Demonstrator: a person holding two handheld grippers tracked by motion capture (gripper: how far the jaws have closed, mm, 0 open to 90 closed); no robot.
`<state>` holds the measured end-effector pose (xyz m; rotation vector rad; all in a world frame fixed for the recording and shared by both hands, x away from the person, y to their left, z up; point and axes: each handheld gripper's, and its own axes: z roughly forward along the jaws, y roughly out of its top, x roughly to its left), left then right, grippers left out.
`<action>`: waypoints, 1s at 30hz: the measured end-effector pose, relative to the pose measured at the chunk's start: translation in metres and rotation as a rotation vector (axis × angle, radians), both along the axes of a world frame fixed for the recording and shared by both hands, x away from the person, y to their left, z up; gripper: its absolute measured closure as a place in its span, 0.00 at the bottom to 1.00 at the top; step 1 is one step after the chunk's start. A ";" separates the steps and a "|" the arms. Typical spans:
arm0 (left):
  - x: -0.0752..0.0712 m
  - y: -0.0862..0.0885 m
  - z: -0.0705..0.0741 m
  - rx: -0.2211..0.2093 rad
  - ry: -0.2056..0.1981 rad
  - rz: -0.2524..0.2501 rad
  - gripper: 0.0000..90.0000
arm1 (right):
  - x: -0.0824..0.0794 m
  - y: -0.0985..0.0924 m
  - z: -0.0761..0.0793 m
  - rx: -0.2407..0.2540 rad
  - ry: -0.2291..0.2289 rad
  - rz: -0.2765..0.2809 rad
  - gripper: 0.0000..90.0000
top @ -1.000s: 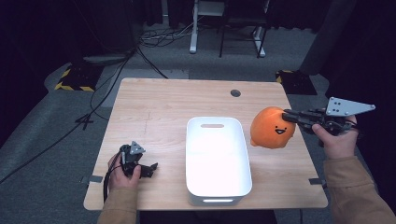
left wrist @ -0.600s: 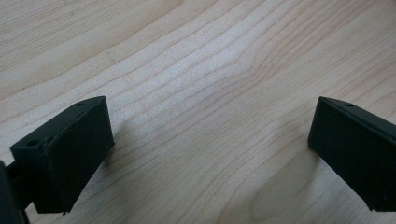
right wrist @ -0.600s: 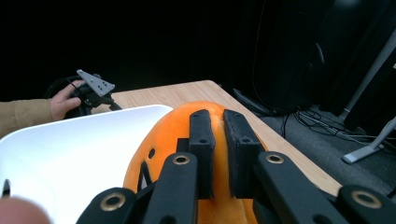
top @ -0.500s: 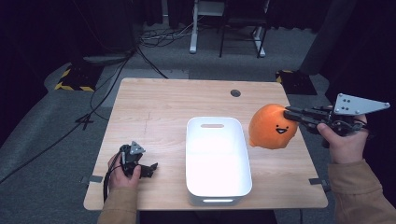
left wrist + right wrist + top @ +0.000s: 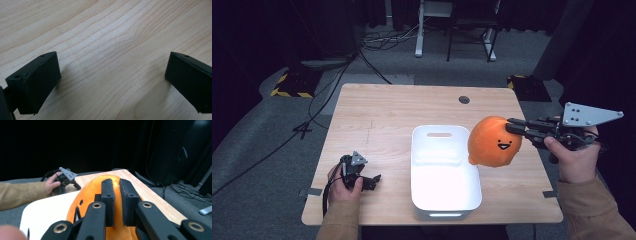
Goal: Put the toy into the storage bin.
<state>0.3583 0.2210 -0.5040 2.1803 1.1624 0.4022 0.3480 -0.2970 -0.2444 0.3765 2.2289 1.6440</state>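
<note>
The right hand-held gripper (image 5: 511, 127) pinches a fold of the orange plush toy (image 5: 492, 142), holding it above the desk (image 5: 377, 115) at the right rim of the empty white bin (image 5: 442, 200), which lies just leftward. The left hand-held gripper (image 5: 373, 181) rests spread near the desk's front-left corner.

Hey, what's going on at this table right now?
A person holds a tool in each hand at a wooden table. The right tool is shut on an orange plush toy with a smiling face, pinching its fabric and holding it lifted by the right edge of a white bin, which looks empty. The left tool rests low over the table near the front left, jaws open with nothing between them.
</note>
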 end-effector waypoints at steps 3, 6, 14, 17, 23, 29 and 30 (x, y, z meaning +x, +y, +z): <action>0.000 0.000 0.000 0.000 0.000 0.000 0.00 | -0.003 0.008 0.001 -0.009 -0.001 0.019 0.92; 0.000 0.000 0.000 0.000 0.000 -0.001 0.00 | -0.005 0.016 0.000 -0.016 -0.002 0.034 0.92; 0.000 0.000 0.000 0.001 0.006 -0.004 0.00 | -0.007 0.032 -0.003 -0.027 0.013 0.059 0.92; 0.000 0.000 0.000 0.000 0.000 -0.001 0.00 | -0.008 0.039 -0.006 -0.024 0.018 0.071 0.92; 0.000 0.000 0.001 0.009 -0.001 0.001 0.00 | -0.012 0.055 -0.011 -0.029 0.027 0.109 0.92; 0.000 0.000 0.001 0.008 0.000 0.000 0.00 | -0.015 0.069 -0.020 -0.044 0.047 0.143 0.92; 0.000 0.001 0.001 0.010 0.003 -0.002 0.00 | -0.016 0.072 -0.022 -0.044 0.054 0.155 0.92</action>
